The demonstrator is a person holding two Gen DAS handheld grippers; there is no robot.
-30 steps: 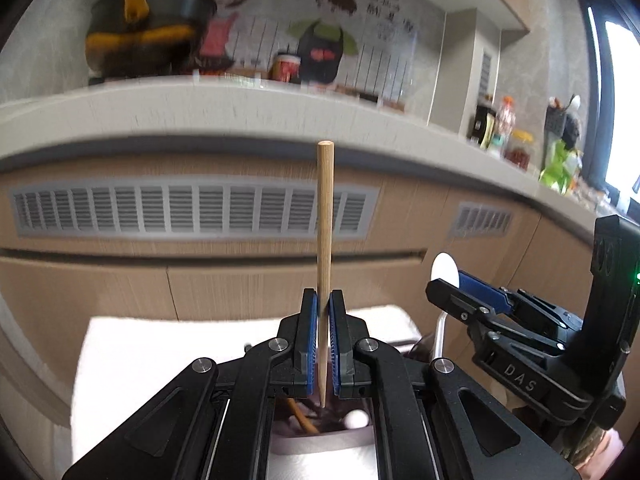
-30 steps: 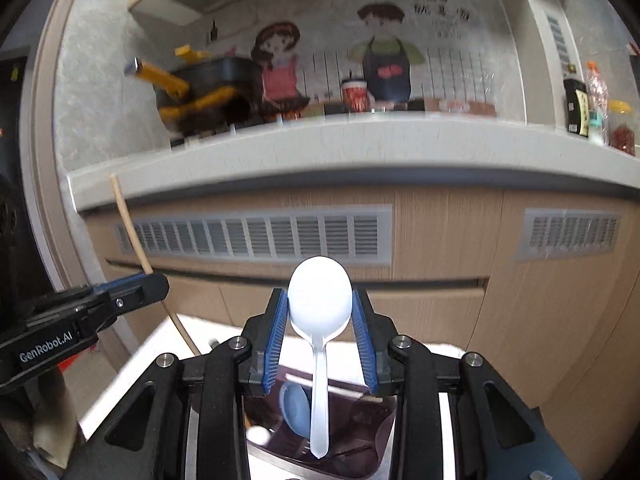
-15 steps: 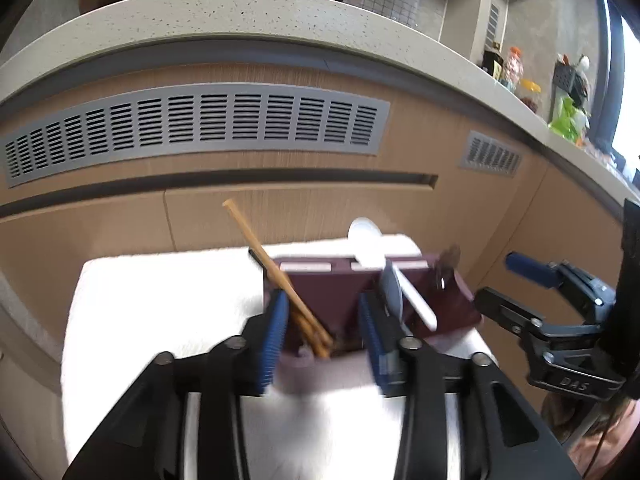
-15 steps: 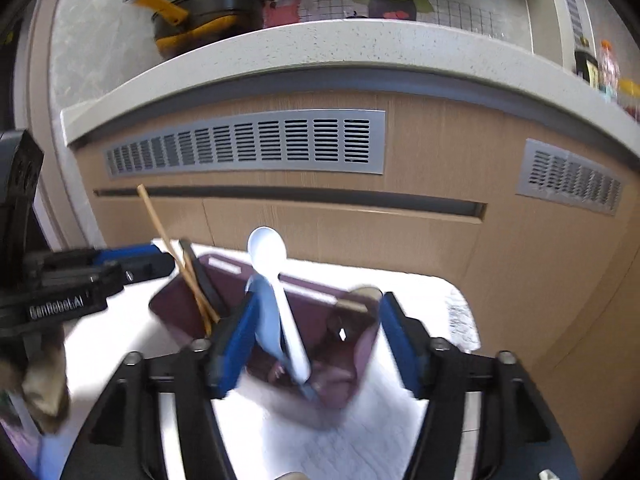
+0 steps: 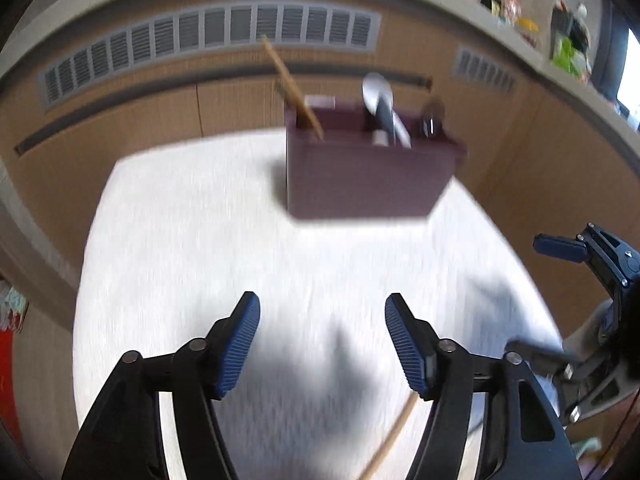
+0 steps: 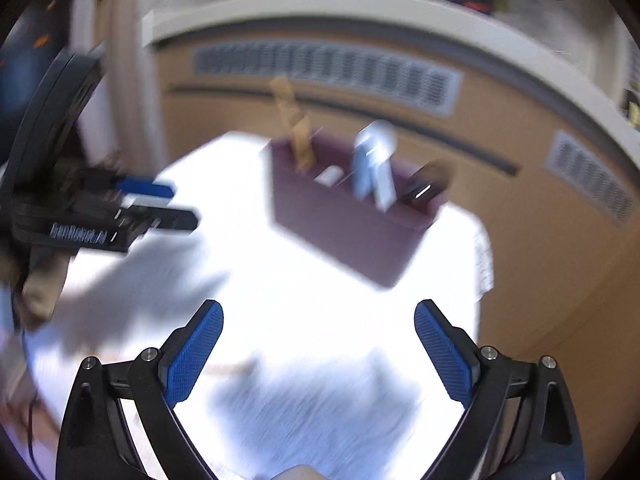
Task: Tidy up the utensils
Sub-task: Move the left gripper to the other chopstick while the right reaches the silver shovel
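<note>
2 grippers, left (image 5: 322, 344) and right (image 6: 319, 354), gape empty; chopsticks (image 5: 294, 90) lean up-left in holder (image 5: 360, 184).

Open cloth (image 5: 208, 248) in front — holder (image 5: 360, 176) (far end) blocks.

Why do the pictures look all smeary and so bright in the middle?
Right wrist view: heavy motion blur smears the maroon utensil holder and its spoons, and the white cloth glares to blank white. Left wrist view: milder blur, the holder readable, dark shadows on the cloth. Both views: fisheye bends the counter edge; the gripper fingers close to the lens stay sharp.
</note>
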